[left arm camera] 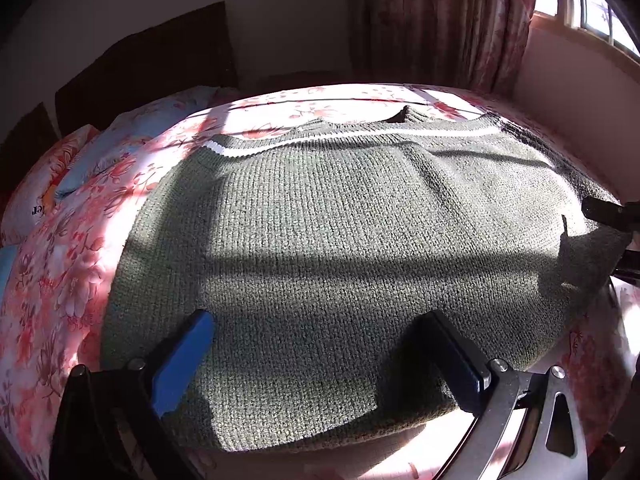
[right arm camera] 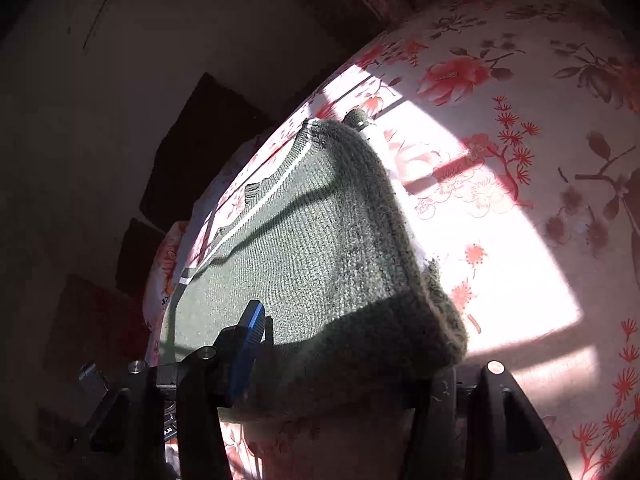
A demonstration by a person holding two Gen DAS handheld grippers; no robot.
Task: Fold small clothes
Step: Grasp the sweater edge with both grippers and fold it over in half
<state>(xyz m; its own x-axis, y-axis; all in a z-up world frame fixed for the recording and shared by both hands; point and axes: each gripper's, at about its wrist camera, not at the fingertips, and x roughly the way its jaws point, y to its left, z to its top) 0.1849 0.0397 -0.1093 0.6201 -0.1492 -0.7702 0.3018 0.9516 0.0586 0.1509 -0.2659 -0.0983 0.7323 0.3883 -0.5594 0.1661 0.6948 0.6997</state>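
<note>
Sweater (left arm camera: 320, 240): coarse matt green knit beneath the claw. Bedsheet (left arm camera: 60, 280) beside it: smooth floral cloth.

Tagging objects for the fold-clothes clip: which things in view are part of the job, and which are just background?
Job:
green knit sweater, lying flat on the bed
left gripper, open over its near hem
right gripper, around the sweater's corner; grip unclear

Lying about:
floral bedsheet
pillows
dark headboard
curtain
window
</note>
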